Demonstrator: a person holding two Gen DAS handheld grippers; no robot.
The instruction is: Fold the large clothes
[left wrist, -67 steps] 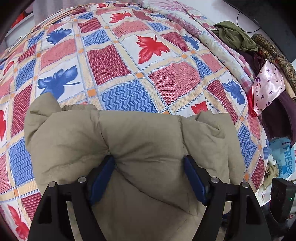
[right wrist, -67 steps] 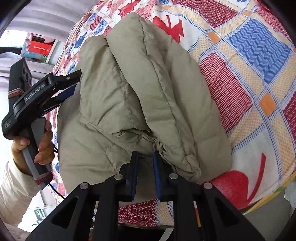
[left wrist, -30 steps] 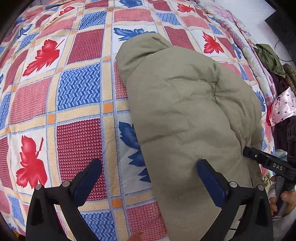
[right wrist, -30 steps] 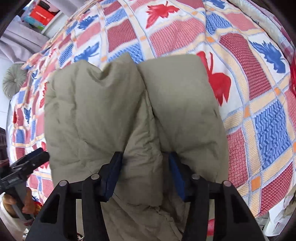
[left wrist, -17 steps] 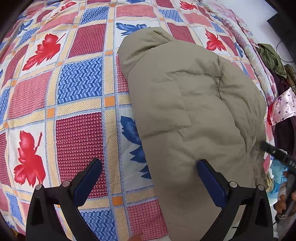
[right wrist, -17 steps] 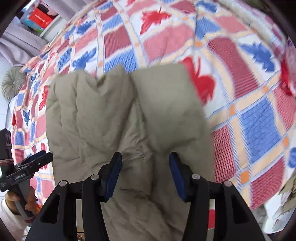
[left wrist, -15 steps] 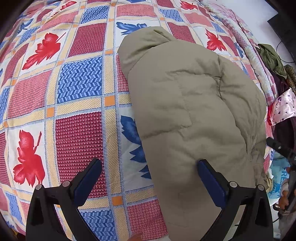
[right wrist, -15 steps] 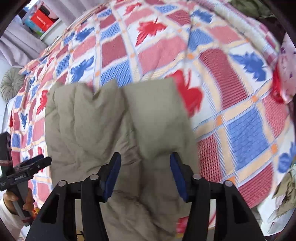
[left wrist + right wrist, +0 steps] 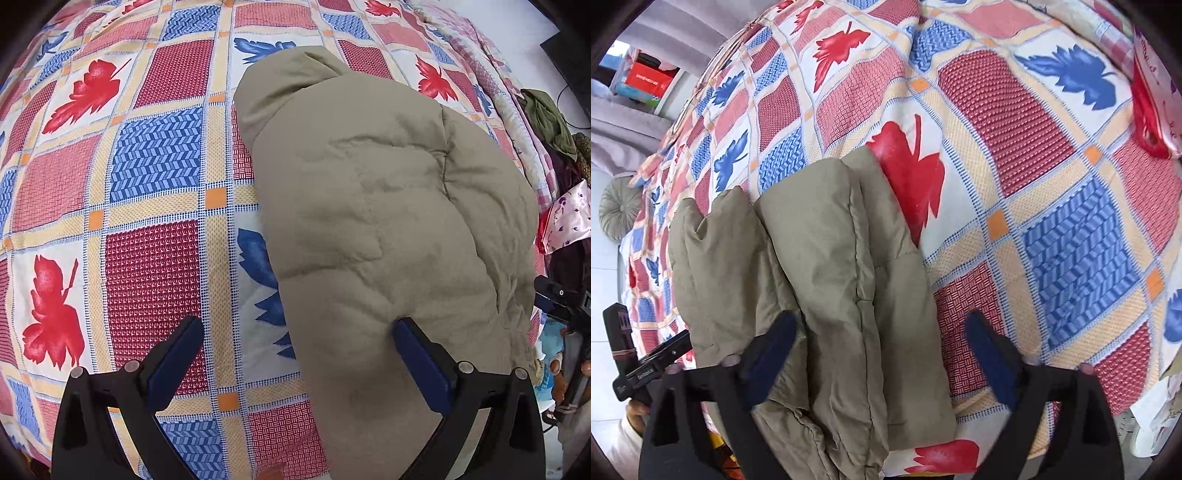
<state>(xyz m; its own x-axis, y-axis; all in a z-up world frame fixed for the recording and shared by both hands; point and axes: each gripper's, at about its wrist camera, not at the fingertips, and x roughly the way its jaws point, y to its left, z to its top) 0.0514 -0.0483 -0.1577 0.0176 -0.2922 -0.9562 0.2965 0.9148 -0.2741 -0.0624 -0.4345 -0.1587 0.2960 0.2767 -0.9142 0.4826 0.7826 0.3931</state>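
Observation:
A khaki padded jacket [image 9: 376,206] lies folded into a thick bundle on the patchwork bedspread [image 9: 155,155]. My left gripper [image 9: 295,332] hovers open over the jacket's left edge, its right finger [image 9: 417,354] above the fabric and its left over the bedspread. In the right wrist view the jacket [image 9: 820,277] fills the lower left. My right gripper [image 9: 881,325] is above its right side with its jaws opening wide. The fabric lies between the pads but they do not press it. Each gripper shows at the other view's edge [image 9: 557,299] [image 9: 646,365].
A heap of clothes [image 9: 546,122] and a pink satin bag [image 9: 565,218] lie along the bed's right side. A round grey cushion [image 9: 618,210] and a shelf with a red box [image 9: 652,75] sit beyond the far left. The bed edge runs close below both grippers.
My right gripper's jaws have spread wide and let go of the jacket fold, and it has slid right over the bedspread. My left gripper has stayed open and nearly still.

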